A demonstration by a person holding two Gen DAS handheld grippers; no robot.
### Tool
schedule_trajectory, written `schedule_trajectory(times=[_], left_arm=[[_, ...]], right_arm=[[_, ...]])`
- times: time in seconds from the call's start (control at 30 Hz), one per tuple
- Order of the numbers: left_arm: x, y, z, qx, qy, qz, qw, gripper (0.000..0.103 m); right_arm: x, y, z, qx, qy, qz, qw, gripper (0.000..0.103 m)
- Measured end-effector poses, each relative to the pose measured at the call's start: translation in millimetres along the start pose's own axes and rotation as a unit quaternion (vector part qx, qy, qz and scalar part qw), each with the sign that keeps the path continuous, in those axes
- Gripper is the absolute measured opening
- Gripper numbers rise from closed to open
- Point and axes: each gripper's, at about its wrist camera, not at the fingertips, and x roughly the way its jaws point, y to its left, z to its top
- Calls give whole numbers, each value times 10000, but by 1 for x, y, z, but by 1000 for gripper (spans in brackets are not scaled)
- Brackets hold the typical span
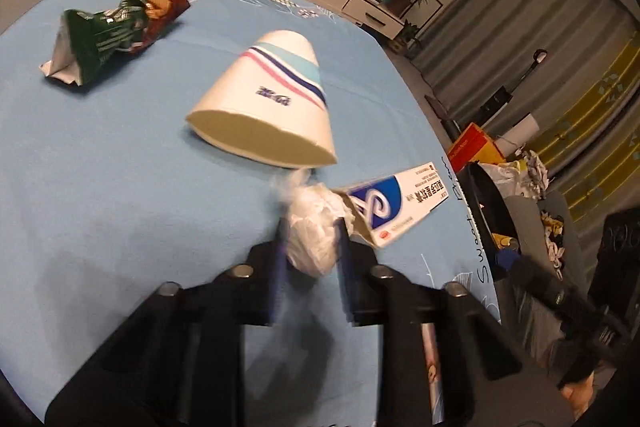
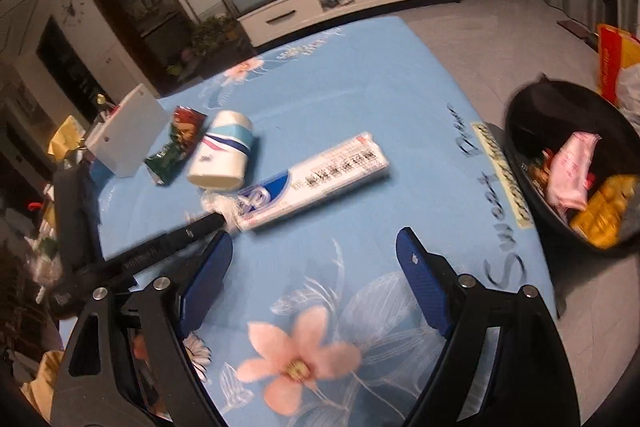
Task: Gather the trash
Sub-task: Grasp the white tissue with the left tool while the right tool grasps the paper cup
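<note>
A crumpled white wad [image 1: 314,233] is clamped between the left gripper's [image 1: 310,251] fingers, low over the blue table [image 1: 120,187]. Just beside it a long box [image 2: 312,173] lies flat, its length running away to the right. A paper cup [image 1: 268,99] lies on its side, mouth toward the camera, a snack bag [image 1: 116,27] beyond. The right gripper's [image 2: 314,267] fingers are spread apart, empty. A black bin [image 2: 524,131] beside the table holds wrappers.
</note>
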Motion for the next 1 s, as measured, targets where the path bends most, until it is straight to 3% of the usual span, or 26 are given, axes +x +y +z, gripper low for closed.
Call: schedule_trajectory(times=[0.1, 0.27, 0.43, 0.73, 0.8, 0.87, 0.97, 1.0], left_arm=[[-28, 16, 3, -207, -408, -89, 9989, 23], [-63, 46, 24, -352, -916, 273, 9948, 23], [-77, 57, 38, -285, -1050, 449, 9930, 23], [-82, 56, 40, -12, -1021, 508, 9935, 23], [-79, 59, 41, -40, -1016, 475, 9937, 23], [-78, 60, 40, -51, -987, 461, 9940, 23], [-76, 61, 39, -39, -922, 472, 9946, 23], [-76, 60, 38, -29, -916, 479, 9946, 23]], right_arm=[[16, 14, 15, -111, 56, 284, 9995, 83], [68, 41, 40, -107, 375, 514, 9979, 83], [120, 63, 61, -48, 669, 429, 9968, 83], [159, 77, 65, -15, 996, 244, 9947, 83], [164, 84, 62, -182, 988, 154, 9948, 80], [164, 91, 60, -345, 971, 109, 9946, 67], [162, 95, 59, -474, 912, 12, 9947, 62], [161, 96, 58, -498, 879, -5, 9949, 48]])
